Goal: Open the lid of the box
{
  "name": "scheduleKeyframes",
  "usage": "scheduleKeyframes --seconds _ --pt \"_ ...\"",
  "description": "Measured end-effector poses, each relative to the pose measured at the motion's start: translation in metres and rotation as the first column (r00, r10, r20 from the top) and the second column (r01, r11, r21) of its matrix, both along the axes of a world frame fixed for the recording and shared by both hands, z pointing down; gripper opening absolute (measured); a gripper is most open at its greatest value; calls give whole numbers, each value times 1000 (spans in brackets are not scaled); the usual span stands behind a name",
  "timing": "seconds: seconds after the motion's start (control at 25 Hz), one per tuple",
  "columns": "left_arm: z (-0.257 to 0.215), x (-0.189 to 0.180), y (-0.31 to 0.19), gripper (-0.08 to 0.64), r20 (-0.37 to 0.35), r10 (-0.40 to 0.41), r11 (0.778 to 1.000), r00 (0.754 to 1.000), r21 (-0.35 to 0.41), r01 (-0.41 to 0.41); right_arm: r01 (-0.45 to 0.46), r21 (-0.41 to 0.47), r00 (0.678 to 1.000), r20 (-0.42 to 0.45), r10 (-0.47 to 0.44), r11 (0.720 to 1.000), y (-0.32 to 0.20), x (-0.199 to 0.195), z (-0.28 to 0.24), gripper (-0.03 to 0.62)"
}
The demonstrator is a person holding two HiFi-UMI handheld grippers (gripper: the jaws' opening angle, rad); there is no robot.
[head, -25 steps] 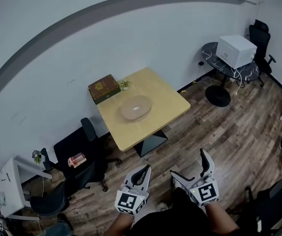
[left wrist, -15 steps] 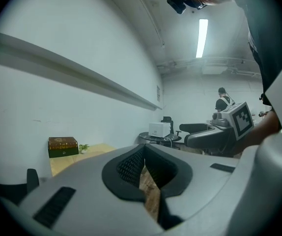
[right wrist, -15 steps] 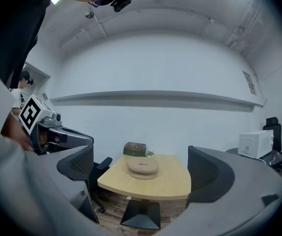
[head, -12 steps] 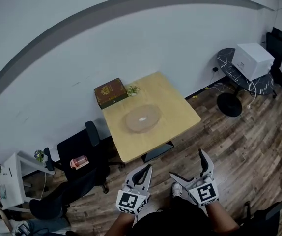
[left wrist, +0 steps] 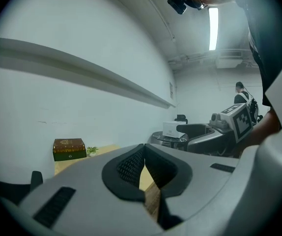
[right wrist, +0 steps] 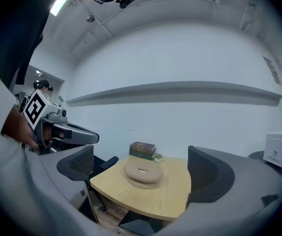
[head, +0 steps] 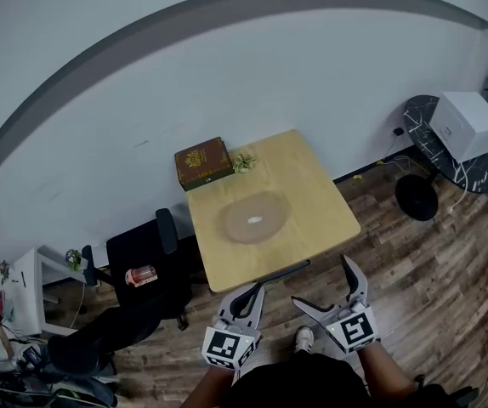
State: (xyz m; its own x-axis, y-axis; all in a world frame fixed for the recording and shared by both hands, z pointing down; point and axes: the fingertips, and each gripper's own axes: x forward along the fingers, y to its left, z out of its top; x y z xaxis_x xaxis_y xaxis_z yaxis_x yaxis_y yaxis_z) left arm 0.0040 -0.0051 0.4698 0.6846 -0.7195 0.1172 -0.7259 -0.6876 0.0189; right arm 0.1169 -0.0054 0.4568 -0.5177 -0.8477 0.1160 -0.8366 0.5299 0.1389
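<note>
Brown, with its lid down, the box (head: 204,163) sits at the table's (head: 312,202) far left corner by the wall, a small plant (head: 245,161) just beside it and a round dish (head: 254,218) mid-table. The left gripper (head: 246,298) has its jaws pressed together on nothing. The right gripper (head: 325,283) is spread wide and empty, and both are well apart from the box.
</note>
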Motion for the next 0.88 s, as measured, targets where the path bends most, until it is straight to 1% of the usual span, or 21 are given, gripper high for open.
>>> scheduleKeyframes --seconds 0.16,0.32,0.48,0.56,0.64,0.76,0.88 --pt "4 3 -16 20 19 -63 998 998 -11 63 62 -15 998 7 -62 998 -21 6 4 598" --pt "8 6 -23 20 17 -118 993 993 -18 118 122 -24 992 15 -121 992 -36 11 10 598" --pt "17 -6 -29 20 36 -163 986 986 -39 165 190 -43 982 0 -190 981 -53 0 20 598" --pt "21 -13 -36 20 34 -188 981 982 -51 190 210 -62 978 -5 -210 976 -65 -3 27 598" --pt "24 -19 -44 20 34 -200 978 979 -55 202 223 -81 975 -7 -224 971 -81 -6 31 598" --pt "27 -28 -60 20 32 -215 975 976 -50 216 254 -85 966 -18 -256 963 -101 -17 32 598" --pt "28 -36 -76 20 27 -214 976 976 -40 215 292 -112 953 -51 -299 950 -115 -32 37 598"
